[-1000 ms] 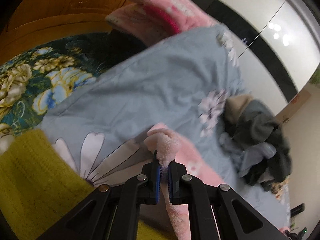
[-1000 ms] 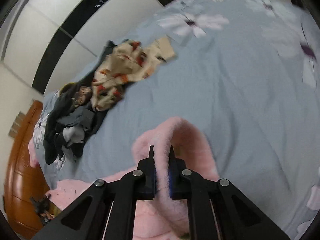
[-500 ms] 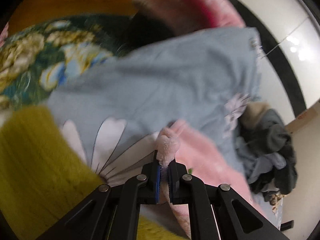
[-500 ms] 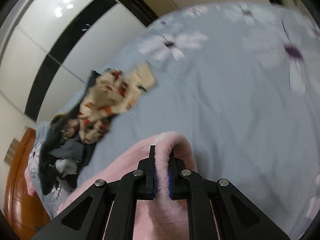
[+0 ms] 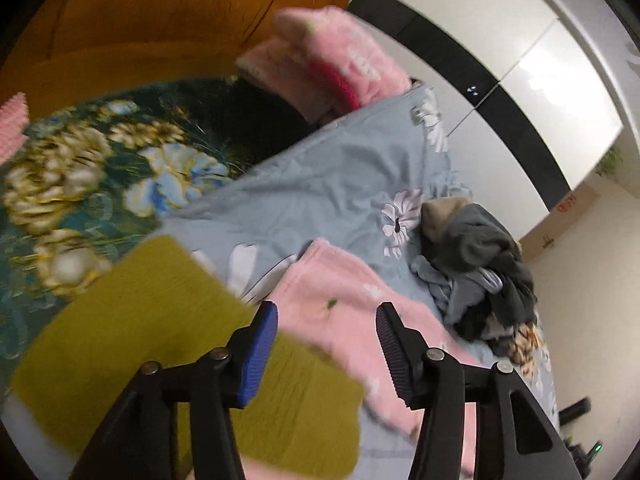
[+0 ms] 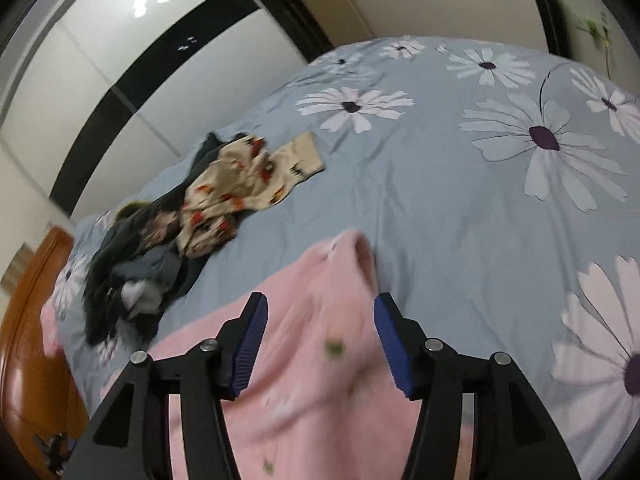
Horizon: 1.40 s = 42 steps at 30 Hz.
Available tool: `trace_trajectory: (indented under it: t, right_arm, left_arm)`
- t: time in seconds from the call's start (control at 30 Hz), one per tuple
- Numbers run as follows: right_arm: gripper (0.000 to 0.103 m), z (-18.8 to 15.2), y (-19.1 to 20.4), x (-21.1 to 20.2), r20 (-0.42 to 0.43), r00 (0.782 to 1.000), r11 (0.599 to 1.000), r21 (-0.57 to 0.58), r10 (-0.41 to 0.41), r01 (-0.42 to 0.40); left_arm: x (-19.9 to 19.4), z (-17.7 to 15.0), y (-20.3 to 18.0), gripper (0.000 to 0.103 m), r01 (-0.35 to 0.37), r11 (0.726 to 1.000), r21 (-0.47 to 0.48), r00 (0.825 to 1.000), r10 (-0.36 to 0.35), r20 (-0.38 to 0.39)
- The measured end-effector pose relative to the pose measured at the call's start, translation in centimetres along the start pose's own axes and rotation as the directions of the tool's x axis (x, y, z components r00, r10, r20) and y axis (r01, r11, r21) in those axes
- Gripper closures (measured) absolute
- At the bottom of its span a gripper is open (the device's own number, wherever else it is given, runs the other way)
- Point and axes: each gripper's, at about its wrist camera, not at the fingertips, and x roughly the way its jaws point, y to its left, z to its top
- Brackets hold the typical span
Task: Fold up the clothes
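A fluffy pink garment [image 5: 344, 292] lies on the blue flowered bedspread [image 5: 332, 192], its near part over an olive-yellow knit [image 5: 132, 332]. My left gripper [image 5: 325, 342] is open just above the pink garment's edge, holding nothing. In the right wrist view the same pink garment [image 6: 316, 364] lies spread below my right gripper [image 6: 318, 342], which is open and empty. Its far corner [image 6: 352, 248] stands up in a small fold.
A heap of dark and patterned clothes [image 6: 168, 236] lies at the bed's far side, also in the left wrist view [image 5: 480, 268]. A dark floral quilt [image 5: 92, 176], a pink pillow [image 5: 332, 64] and the wooden headboard [image 5: 168, 12] are at the bed's head. Wardrobe doors [image 6: 120, 64] stand behind.
Both grippers were shut on the pink garment's edges and have opened. The garment has dropped flat onto the bed and the yellow knit.
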Motion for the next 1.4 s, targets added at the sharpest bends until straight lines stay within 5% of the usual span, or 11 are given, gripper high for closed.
trace_trajectory:
  t: [0.27,0.67,1.13,1.27,1.33,1.4]
  right_arm:
    - [0.046,-9.0,-1.4,-7.0,-0.011,0.998,0.998,-0.003,0.056,-0.056]
    - [0.046,-18.7,-8.5,-10.9,0.004,0.995,0.967,0.232,0.102,-0.1]
    - [0.046,-19.7,-9.3,-6.7,0.054,0.982,0.917,0.354,0.179,-0.187]
    - [0.047,-18.7,-9.4,-5.3,0.099,0.974,0.879,0.419,0.204,-0.227]
    - [0.056,-18.4,-9.4,-4.9,0.117,0.973,0.861,0.452,0.201,-0.233]
    - [0.085,-18.1,-8.8,-4.9,0.1,0.976,0.864,0.453,0.195,-0.219]
  left_arm:
    - [-10.4,-9.6,7.9,0.046,-0.077,0.997,-0.027,0.997,0.078,0.02]
    - [-10.1,-17.4,13.8,0.048,0.043,0.988,-0.147,0.997,-0.053,-0.064]
    - [-8.1,-19.0,13.3,0.048,0.121,0.983,-0.139,0.993,-0.12,0.018]
    - [-8.0,-19.1,13.6,0.071,0.122,0.978,-0.171,0.992,-0.117,0.036]
    - [-7.9,-19.1,14.2,0.078,0.133,0.968,-0.211,0.991,-0.126,0.046]
    - [-7.7,-19.1,14.8,0.091,0.144,0.957,-0.25,0.989,-0.134,0.057]
